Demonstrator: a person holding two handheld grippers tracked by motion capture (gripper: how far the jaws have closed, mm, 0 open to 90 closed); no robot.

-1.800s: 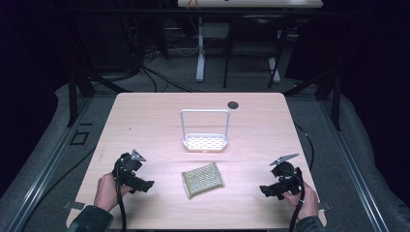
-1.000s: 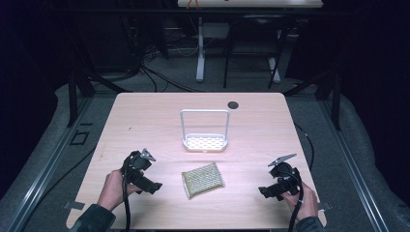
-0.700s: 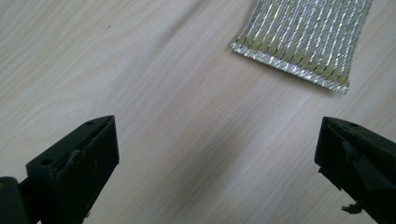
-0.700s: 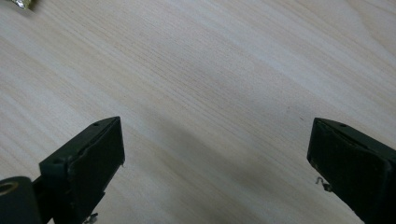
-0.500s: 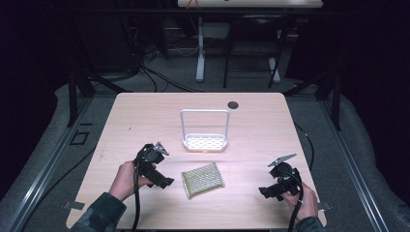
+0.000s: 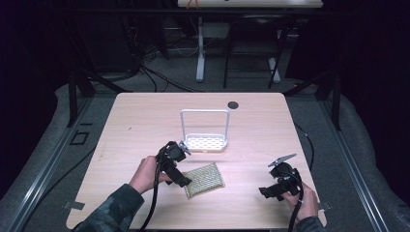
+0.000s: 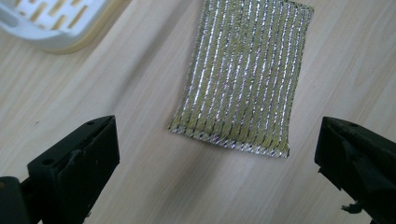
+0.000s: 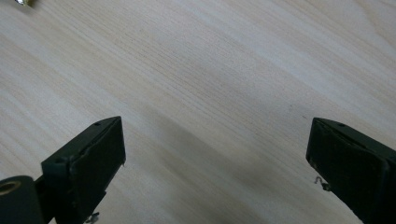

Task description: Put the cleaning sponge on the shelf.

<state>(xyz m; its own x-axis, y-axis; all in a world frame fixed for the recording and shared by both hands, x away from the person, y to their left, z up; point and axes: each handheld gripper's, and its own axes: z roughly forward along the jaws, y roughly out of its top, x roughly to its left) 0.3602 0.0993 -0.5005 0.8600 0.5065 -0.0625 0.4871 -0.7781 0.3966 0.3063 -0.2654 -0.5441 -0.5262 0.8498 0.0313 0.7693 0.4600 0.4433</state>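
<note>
Sponge point(image 7: 243, 74) just beyond left claw point(image 7: 217, 154)

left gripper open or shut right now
Open. In its own view the left gripper has its two black jaws spread wide, with bare table and the near edge of the sponge between them.

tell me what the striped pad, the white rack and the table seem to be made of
Pad: looks like a scouring sponge, yellow core wrapped in shiny silver mesh; glinting ribbed strands show it. Rack: probably white plastic, matte slotted base; its thin hoop handle could be coated wire. Table: pale wood or wood-look laminate, with visible grain lines.
</note>
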